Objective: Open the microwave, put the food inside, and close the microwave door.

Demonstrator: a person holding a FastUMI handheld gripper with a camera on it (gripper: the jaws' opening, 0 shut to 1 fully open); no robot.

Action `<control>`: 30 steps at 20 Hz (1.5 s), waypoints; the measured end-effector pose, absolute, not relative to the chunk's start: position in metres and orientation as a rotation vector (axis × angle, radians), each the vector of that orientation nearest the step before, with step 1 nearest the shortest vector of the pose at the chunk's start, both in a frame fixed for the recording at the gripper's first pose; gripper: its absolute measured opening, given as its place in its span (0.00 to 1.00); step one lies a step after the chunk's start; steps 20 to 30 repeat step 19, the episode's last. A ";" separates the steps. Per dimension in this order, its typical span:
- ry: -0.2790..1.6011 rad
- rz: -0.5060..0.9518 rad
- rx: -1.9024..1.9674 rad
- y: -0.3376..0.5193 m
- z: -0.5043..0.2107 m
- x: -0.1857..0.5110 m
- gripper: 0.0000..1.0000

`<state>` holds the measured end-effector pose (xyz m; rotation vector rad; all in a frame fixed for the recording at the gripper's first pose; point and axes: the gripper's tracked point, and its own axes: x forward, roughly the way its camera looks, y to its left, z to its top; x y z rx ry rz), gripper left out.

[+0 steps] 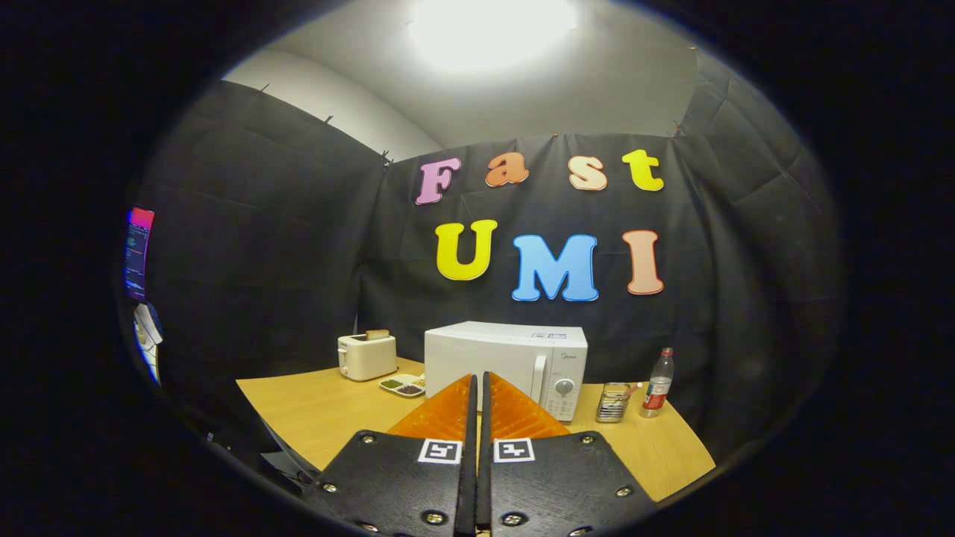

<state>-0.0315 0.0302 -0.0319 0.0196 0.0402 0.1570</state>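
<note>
Two fingers of the gripper [479,379] are pressed together with nothing between them, held above the wooden bench [313,406] and pointing at the white microwave [505,356], which stands beyond them with its door closed and its handle and dial on the right side. Left of the microwave sits a cream toaster [366,356] with a slice of bread [377,334] in it, and a small tray of food [403,385] lies between them. To the right stand a metal tin [612,403] and a plastic bottle [658,382].
</note>
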 end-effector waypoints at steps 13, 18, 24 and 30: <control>0.012 -0.021 -0.044 0.002 -0.015 -0.044 0.96; 0.022 -0.013 -0.049 0.005 -0.017 -0.043 0.96; 0.023 -0.019 -0.057 0.004 -0.018 -0.042 0.96; 0.023 -0.019 -0.057 0.004 -0.018 -0.042 0.96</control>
